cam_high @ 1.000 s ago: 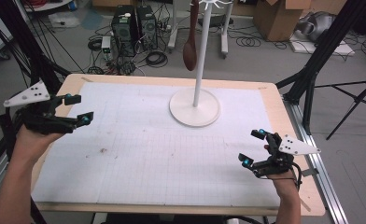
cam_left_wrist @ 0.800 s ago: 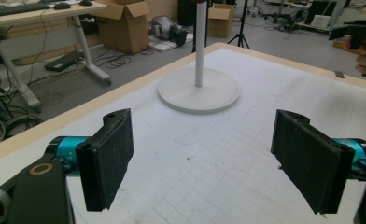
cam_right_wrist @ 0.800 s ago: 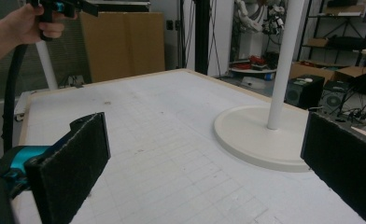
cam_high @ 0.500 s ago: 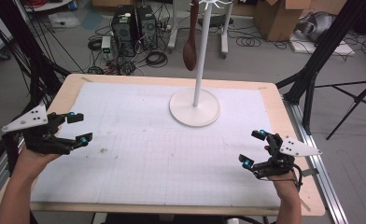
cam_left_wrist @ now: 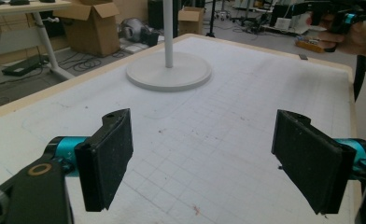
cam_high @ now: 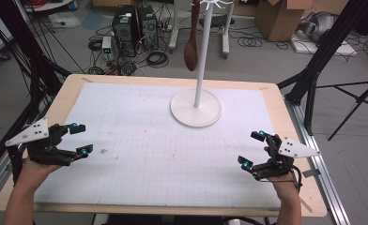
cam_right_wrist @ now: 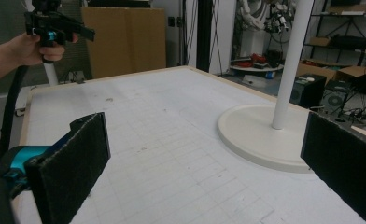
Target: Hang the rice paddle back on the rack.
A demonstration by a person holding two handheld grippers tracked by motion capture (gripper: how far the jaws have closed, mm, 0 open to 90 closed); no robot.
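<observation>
A white stand with a round base (cam_high: 195,108) and a thin pole rises at the far middle of the table; a brown wooden spoon (cam_high: 191,49) hangs from its top. The same base (cam_left_wrist: 169,71) (cam_right_wrist: 260,133) lies ahead of both gripper cameras. My left gripper (cam_high: 80,139) hovers low over the mat's left side, jaws wide open with nothing between them. My right gripper (cam_high: 251,148) is held over the mat's right side, open and empty too. From the left gripper view the right gripper (cam_left_wrist: 344,18) appears far off, and the left gripper (cam_right_wrist: 55,29) appears far off from the right one.
A white gridded mat (cam_high: 163,150) covers the wooden table (cam_high: 65,93). Black frame legs (cam_high: 313,61) stand beside the table's right edge, with tripod legs and cables on the floor. Computer cases (cam_high: 130,23) and cardboard boxes (cam_high: 278,18) lie beyond the far edge.
My left gripper has come down and toward the near edge of the table, still open. The right gripper has stayed where it was.
</observation>
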